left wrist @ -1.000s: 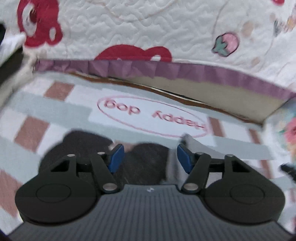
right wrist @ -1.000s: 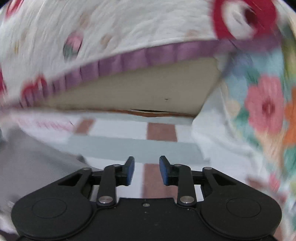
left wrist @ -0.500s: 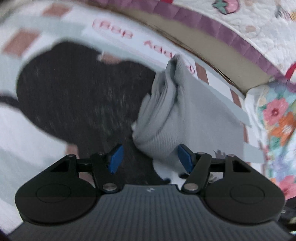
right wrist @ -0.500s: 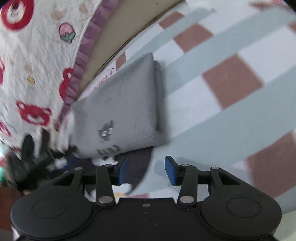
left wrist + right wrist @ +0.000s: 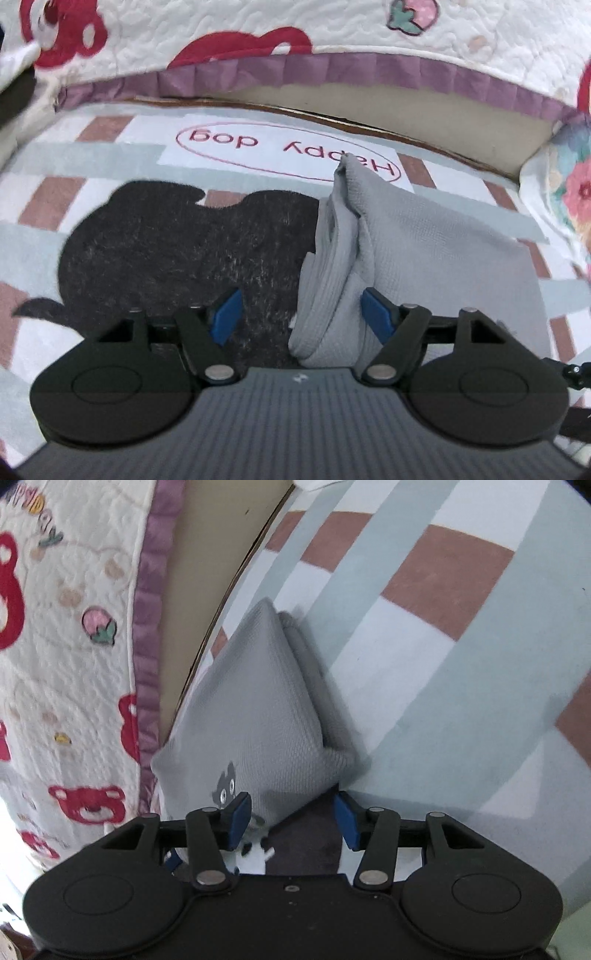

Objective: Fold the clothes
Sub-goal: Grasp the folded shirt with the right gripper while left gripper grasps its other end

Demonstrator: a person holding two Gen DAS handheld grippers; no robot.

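Note:
A folded grey knit garment (image 5: 413, 258) lies on the checked rug (image 5: 92, 158), its layered folded edge facing left. My left gripper (image 5: 301, 314) is open, its jaws wide apart around the near end of that folded edge, without pinching it. In the right wrist view the same grey garment (image 5: 255, 716) shows a small bear print near its corner. My right gripper (image 5: 291, 821) is open, its jaws on either side of the garment's near corner, just in front of it.
The rug bears a black dog shape (image 5: 177, 243) and a "Happy dog" oval (image 5: 288, 151). A quilted bedspread with red bears and a purple frill (image 5: 332, 70) hangs along the far side over a beige bed base (image 5: 207, 572). A floral cloth (image 5: 569, 192) lies at right.
Both grippers dropped from the bed edge toward the rug and closed in on the grey garment. The left gripper now straddles its folded edge; the right gripper opened wider at its corner.

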